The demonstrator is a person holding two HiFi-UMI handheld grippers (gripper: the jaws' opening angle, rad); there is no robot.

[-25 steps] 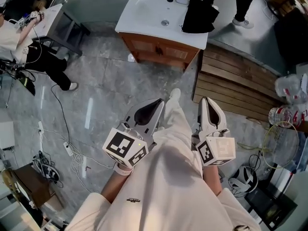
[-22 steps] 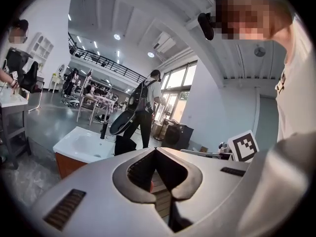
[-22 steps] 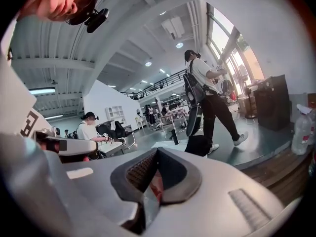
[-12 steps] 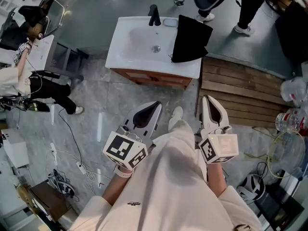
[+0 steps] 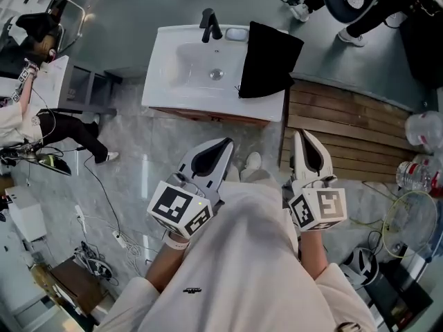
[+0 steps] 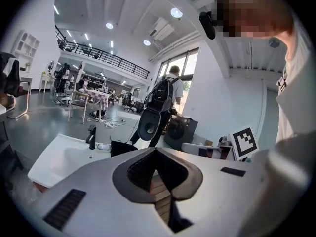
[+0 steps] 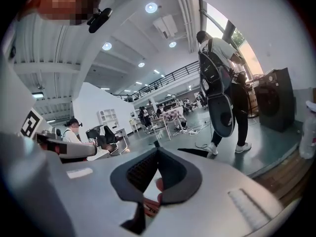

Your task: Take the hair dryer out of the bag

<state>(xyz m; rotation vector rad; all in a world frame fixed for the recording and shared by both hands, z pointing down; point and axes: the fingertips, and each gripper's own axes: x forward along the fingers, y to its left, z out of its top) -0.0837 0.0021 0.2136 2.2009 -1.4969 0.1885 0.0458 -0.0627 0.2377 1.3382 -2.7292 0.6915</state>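
The person wears an off-white top (image 5: 235, 282) with short sleeves (image 5: 128, 306) and a small dark logo (image 5: 192, 290), pale trousers (image 5: 259, 196) and a white shoe (image 5: 253, 162). The left gripper (image 5: 227, 144) and right gripper (image 5: 300, 135) each have a pale grey shell, dark ribbed pads and 1 cube (image 5: 180, 209) of black-and-white square markers.
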